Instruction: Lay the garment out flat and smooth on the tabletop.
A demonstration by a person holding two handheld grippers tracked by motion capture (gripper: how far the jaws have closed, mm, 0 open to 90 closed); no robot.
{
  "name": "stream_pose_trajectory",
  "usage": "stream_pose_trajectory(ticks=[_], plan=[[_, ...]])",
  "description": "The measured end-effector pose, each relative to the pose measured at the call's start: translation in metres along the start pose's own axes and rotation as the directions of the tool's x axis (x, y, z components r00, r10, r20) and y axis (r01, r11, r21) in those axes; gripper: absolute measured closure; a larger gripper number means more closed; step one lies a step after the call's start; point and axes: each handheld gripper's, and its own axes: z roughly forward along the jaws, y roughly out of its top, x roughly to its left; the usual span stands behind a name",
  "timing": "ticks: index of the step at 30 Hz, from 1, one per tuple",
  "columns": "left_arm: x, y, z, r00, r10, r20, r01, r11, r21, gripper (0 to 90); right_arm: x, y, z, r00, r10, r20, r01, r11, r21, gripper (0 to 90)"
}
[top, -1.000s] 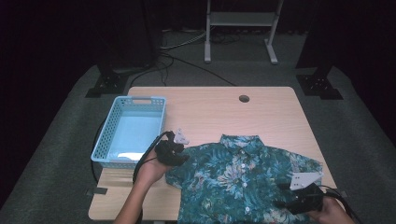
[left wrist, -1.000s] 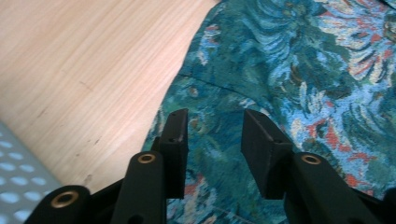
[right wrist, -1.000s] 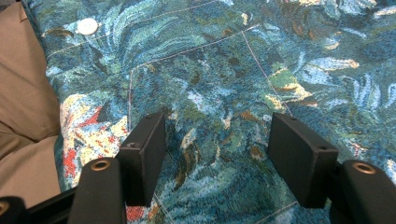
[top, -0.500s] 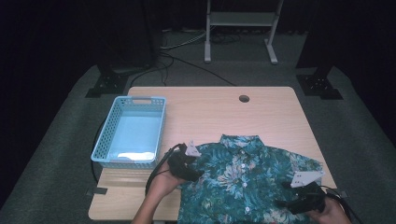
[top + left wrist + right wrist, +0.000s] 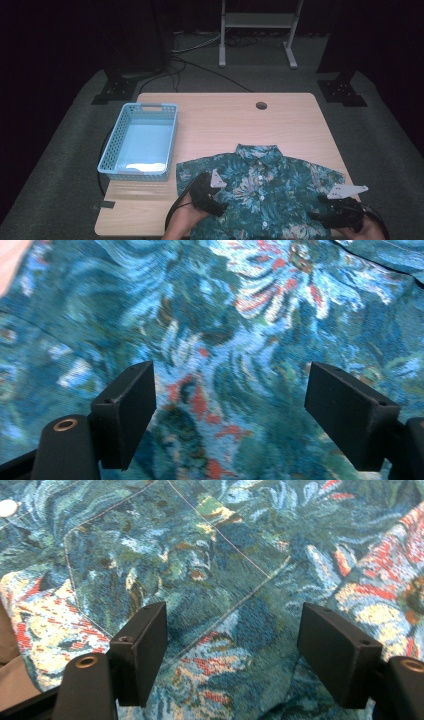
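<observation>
Wooden table [image 5: 225,120] in the high view carries a floral shirt [image 5: 260,195] at its near edge beside a blue basket [image 5: 140,140], while left gripper [image 5: 227,400] and right gripper [image 5: 232,647] views show jaws spread wide over the fabric, gripping nothing.

Shirt [image 5: 270,195] hem cut off by bottom edge; table [image 5: 225,120] under it hidden, prob.

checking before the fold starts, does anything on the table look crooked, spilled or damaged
Nothing stands out. The floral shirt lies spread flat, collar away from the person, its near hem at the table edge. The blue basket sits upright beside it. Left gripper and right gripper are open over the fabric.
</observation>
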Motion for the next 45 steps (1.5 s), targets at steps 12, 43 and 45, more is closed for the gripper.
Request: stream_pose_trajectory(ticks=[12,43,45], plan=[[0.000,-0.010,0.007,0.9988,-0.043,-0.022,0.043,0.9988,-0.025,14.7,0.004,-0.004,0.004,0.9991,0.001,0.044,0.001,0.999,-0.041,26.8],[0.032,-0.008,0.015,0.9969,-0.068,-0.039,0.064,0.9940,-0.089,13.6,-0.007,0.012,0.024,0.9961,0.047,0.075,-0.037,0.991,-0.125,26.9],[0.035,-0.008,0.015,0.9969,-0.068,-0.040,0.064,0.9940,-0.089,13.6,-0.009,0.013,0.025,0.9962,0.045,0.074,-0.035,0.991,-0.126,26.9]])
